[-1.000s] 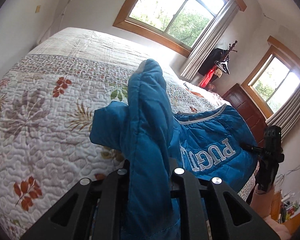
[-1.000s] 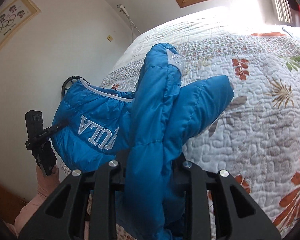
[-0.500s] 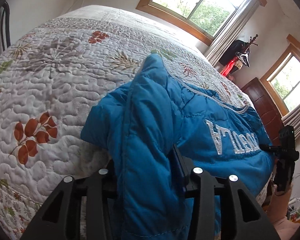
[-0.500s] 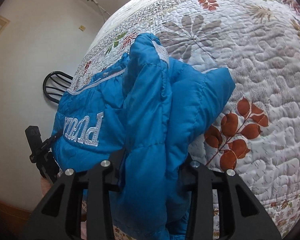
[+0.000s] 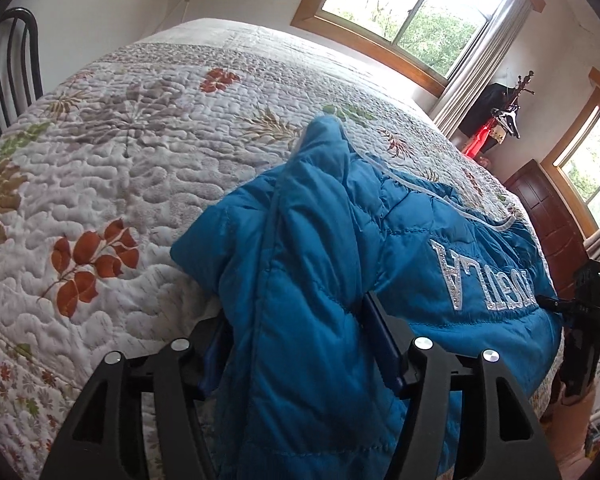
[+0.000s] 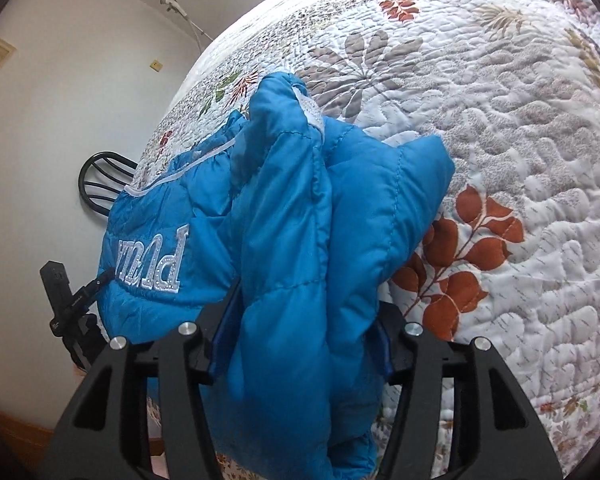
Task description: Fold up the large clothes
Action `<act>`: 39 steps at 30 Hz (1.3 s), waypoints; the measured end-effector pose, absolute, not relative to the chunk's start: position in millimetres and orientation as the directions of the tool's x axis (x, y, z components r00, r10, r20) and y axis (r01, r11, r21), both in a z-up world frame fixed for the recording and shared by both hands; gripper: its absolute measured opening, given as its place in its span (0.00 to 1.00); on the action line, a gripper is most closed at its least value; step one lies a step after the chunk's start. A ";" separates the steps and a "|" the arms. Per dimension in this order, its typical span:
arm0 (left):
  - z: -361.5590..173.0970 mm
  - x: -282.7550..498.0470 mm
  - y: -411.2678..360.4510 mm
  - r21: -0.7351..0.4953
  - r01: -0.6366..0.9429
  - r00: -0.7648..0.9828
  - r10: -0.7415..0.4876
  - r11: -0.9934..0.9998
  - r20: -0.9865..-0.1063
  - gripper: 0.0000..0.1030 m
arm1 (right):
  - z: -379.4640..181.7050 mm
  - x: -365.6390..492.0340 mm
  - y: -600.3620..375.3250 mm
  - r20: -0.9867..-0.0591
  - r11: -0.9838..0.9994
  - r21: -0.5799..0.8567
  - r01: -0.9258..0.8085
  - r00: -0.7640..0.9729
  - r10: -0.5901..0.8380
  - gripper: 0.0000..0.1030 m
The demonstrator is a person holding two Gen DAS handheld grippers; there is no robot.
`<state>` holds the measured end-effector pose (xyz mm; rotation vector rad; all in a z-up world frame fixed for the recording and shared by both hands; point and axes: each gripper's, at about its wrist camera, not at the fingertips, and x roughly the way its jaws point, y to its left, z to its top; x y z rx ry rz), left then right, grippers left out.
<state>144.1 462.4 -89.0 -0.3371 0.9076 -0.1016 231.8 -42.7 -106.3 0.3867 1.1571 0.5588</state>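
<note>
Each claw, left point(image 5: 300, 344) and right point(image 6: 300, 340), pinches a bunched corner of the blue jacket point(image 5: 440, 248), which lies at the near edge of the bed point(image 5: 148, 152). The slick padded fabric could slip free, spoiling the fold, if one side is pulled harder.

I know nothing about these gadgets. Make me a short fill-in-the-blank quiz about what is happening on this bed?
1. The puffy quilted jacket is coloured ____.
2. Both the left tool and the right tool are shut on the ____.
3. The jacket rests on a floral quilted ____.
4. The stitched lettering on the jacket is coloured ____.

Missing words: blue; jacket; bedspread; white
</note>
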 end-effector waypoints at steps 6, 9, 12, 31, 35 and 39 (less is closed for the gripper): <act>-41.3 108.8 478.7 -0.221 -0.129 0.702 -0.069 0.967 -0.709 0.60 | -60.3 208.2 -46.8 -0.790 0.890 0.383 -0.249 0.411 0.455 0.53; -24.3 98.4 465.0 -0.145 -0.138 0.707 -0.005 0.980 -0.708 0.60 | -37.6 193.0 -32.7 -0.797 0.888 0.337 -0.313 0.407 0.446 0.42; -15.8 93.5 439.6 -0.100 -0.102 0.701 0.000 0.990 -0.713 0.60 | -22.6 181.5 -4.6 -0.823 0.895 0.261 -0.362 0.401 0.402 0.34; -84.3 148.0 385.5 -0.005 0.008 0.601 -0.009 1.000 -0.799 0.63 | -88.8 213.3 41.2 -0.896 0.896 0.235 -0.377 0.272 0.350 0.23; -84.0 148.6 387.1 -0.019 0.003 0.596 -0.017 1.000 -0.803 0.63 | -87.7 214.3 40.3 -0.894 0.895 0.249 -0.370 0.267 0.359 0.22; -73.4 140.4 388.7 -0.028 -0.015 0.592 -0.014 0.999 -0.806 0.62 | -78.2 209.6 36.5 -0.896 0.895 0.257 -0.364 0.256 0.362 0.22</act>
